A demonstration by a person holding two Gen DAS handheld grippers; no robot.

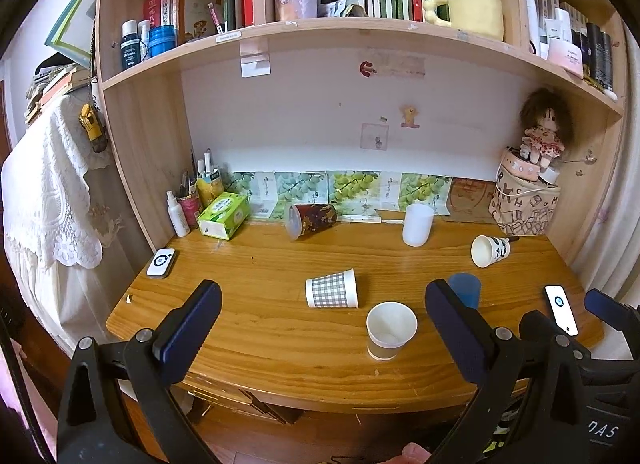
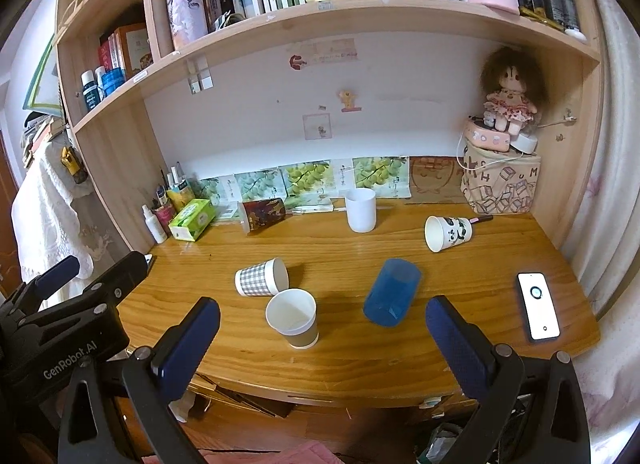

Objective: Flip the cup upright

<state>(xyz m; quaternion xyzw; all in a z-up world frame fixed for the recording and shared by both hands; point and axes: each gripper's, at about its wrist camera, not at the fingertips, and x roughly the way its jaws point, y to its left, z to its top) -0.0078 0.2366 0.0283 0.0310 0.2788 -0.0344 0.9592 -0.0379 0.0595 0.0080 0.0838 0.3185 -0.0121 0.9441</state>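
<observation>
Several cups are on the wooden desk. A checked paper cup lies on its side at the middle. A blue plastic cup lies on its side to its right. A panda paper cup and a dark patterned cup lie on their sides further back. A brown-banded paper cup and a white cup stand upright. My left gripper and right gripper are open and empty, held before the desk's front edge.
A phone lies at the desk's right edge and a white device at the left. A green tissue box, bottles and pens stand back left. A printed bag with a doll stands back right. Shelves hang above.
</observation>
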